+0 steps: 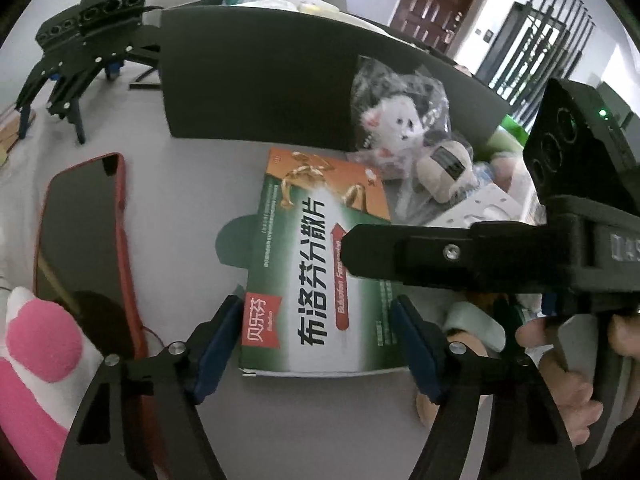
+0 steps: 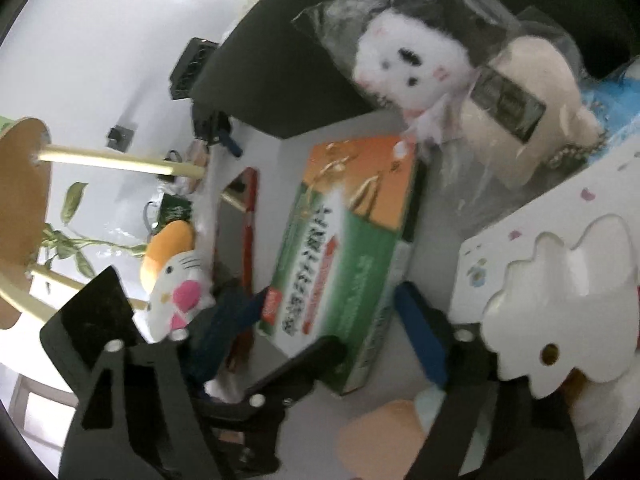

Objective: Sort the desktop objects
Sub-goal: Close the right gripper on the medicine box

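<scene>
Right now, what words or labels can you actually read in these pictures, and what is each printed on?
"布洛芬分散片": big black characters on the medicine box.
"贝乐芬": white on the box's red corner patch.
"Ibuprofen...": on the box's red arrow; the rest is blurred.
Small green-side print on the box: too small to read.
Black tag on the bagged plush toy: blurred, unreadable.

Bare table (image 1: 192, 184) open between red-cased phone (image 1: 86, 248) and medicine box (image 1: 320, 264). Behind, blocked by dark upright panel (image 1: 256, 84). Right of box, crowded: bagged plush toy (image 1: 400, 120), white blister card (image 2: 560, 280). Left edge hemmed by pink-and-white cat plush (image 2: 176, 292).
</scene>
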